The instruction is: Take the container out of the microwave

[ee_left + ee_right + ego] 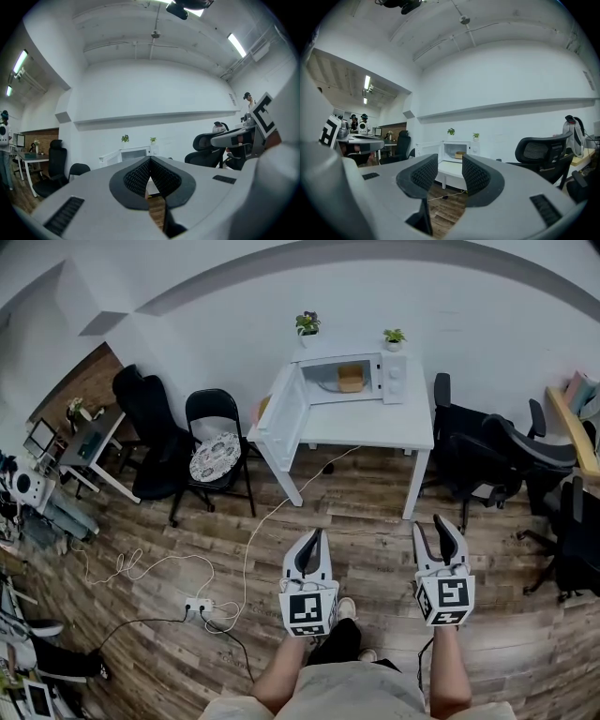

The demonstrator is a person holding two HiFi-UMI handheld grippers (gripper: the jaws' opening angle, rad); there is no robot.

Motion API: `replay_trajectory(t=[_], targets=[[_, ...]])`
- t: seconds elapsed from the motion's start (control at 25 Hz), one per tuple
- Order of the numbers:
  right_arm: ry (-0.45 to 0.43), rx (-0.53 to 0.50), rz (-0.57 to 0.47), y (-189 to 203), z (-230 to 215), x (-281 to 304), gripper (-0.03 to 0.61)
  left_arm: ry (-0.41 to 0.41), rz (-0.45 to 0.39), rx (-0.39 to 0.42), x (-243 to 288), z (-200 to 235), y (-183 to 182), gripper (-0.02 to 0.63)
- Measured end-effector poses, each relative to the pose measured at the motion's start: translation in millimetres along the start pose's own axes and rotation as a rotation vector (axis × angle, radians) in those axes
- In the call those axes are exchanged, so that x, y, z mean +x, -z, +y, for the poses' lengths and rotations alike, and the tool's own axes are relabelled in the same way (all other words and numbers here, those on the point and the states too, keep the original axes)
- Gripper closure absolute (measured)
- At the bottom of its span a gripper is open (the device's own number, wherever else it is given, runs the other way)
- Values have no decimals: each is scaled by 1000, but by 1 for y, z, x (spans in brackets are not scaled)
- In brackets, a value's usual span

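The tan container is sitting inside the microwave, toward the right of the cavity. The microwave door is hanging wide open to the left. The microwave is standing at the back of a white table against the wall, with two small potted plants resting on top of it.

Both claws are hovering over the wooden floor, well apart from the table and pointing toward it. The left claw is showing its jaws together, tips touching, with nothing between them. The right claw is holding its jaws apart and empty, and through the gap the open microwave and the container are showing far off.

A black folding chair with a patterned cushion is standing left of the table, black office chairs are standing to its right, and a power strip is lying on the floor.
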State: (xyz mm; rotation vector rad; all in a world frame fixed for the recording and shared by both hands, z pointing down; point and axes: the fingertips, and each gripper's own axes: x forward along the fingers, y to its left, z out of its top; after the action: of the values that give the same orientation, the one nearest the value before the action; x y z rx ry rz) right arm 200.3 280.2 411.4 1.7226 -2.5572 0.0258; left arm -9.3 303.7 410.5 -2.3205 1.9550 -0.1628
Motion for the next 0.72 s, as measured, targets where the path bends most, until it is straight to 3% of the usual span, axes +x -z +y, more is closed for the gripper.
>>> replay_trajectory(t=[0.72], targets=[[-30,-31,33,-12,28,137,408,-24,16,-43,100,92,17,607]])
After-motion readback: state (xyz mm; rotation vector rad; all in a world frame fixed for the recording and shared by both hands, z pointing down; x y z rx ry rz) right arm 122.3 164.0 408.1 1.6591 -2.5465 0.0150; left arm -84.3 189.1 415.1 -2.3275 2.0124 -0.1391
